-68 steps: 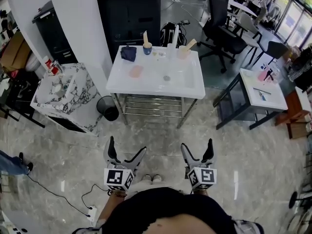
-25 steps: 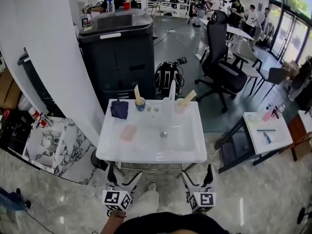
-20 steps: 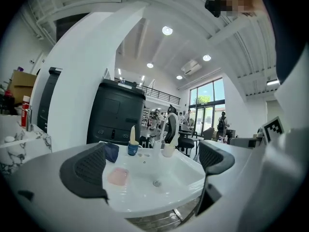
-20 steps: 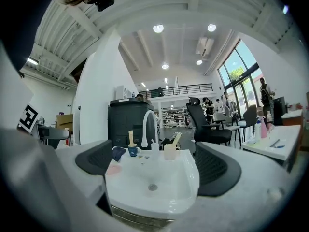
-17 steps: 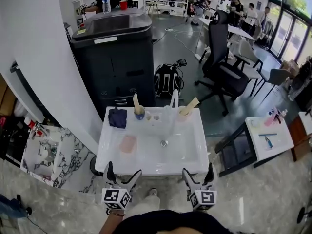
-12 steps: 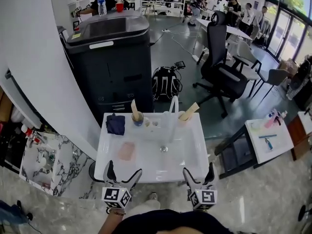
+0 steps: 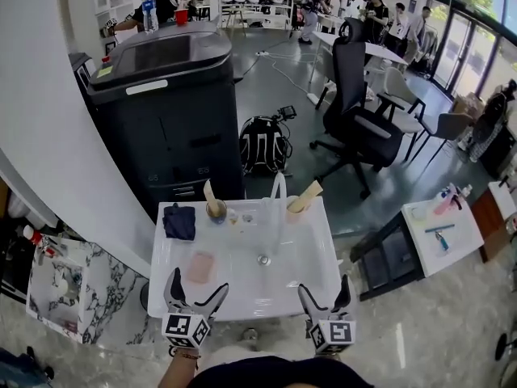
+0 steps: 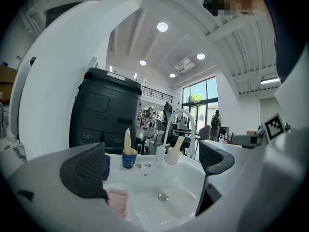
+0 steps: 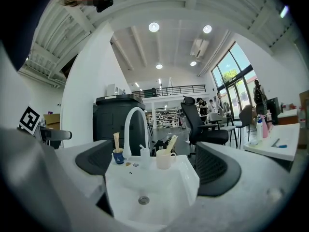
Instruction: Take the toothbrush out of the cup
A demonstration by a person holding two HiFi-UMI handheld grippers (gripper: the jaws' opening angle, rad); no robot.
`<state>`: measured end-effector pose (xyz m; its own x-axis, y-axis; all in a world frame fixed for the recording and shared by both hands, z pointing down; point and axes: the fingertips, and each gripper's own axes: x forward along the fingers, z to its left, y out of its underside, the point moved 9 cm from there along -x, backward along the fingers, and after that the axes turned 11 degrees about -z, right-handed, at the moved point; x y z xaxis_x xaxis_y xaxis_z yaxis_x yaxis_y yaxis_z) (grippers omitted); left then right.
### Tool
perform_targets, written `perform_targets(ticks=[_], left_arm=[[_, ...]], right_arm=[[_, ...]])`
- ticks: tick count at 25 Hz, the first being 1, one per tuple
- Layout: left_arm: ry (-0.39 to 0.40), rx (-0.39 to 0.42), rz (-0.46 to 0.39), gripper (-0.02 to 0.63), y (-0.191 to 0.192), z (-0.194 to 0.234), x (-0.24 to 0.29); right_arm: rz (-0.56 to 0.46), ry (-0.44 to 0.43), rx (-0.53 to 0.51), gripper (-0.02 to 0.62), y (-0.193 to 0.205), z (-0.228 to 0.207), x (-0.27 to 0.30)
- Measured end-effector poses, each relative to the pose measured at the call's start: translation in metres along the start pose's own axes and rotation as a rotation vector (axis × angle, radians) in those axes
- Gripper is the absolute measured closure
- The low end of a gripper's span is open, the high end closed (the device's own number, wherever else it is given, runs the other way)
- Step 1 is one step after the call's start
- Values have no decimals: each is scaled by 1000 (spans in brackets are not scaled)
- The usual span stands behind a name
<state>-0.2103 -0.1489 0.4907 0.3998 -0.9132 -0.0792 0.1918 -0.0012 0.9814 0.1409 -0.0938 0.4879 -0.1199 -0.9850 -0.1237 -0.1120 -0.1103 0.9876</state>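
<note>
A white sink [image 7: 242,285] stands in front of me. At its back left is a blue cup [image 7: 216,210] with a pale stick-like item upright in it [image 8: 127,140]. At the back right a cream cup [image 7: 294,210] holds a beige toothbrush [image 7: 307,195] that leans right; this cup [image 9: 164,159] and its toothbrush [image 9: 171,142] also show in the right gripper view. My left gripper [image 7: 196,285] and right gripper [image 7: 325,288] hover over the sink's front edge, both open and empty, well short of the cups.
A curved white faucet [image 7: 276,191] rises between the cups, with a small white bottle [image 8: 160,154] beside it. A dark cloth [image 7: 179,221] and a pink pad [image 7: 200,267] lie on the left. A black cabinet [image 7: 161,111], a backpack [image 7: 262,148] and an office chair [image 7: 355,95] stand behind.
I have come up to the sink: it was several steps away and now lies just under the grippers. Both grippers stayed open and empty.
</note>
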Motion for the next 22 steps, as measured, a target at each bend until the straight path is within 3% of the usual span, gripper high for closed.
perform_targets(ticks=[11,15,22], left_arm=[[-58,69,-97,34,-10,11,86],[-43,94,-70,34,4,23,127],[-59,53,27,34,43,64,205]], right_arm=[[16,-41,13,61,-10,-47,41],[36,-59,1,61,-11,-65,62],[64,-37,13,61,-13,-90,84]])
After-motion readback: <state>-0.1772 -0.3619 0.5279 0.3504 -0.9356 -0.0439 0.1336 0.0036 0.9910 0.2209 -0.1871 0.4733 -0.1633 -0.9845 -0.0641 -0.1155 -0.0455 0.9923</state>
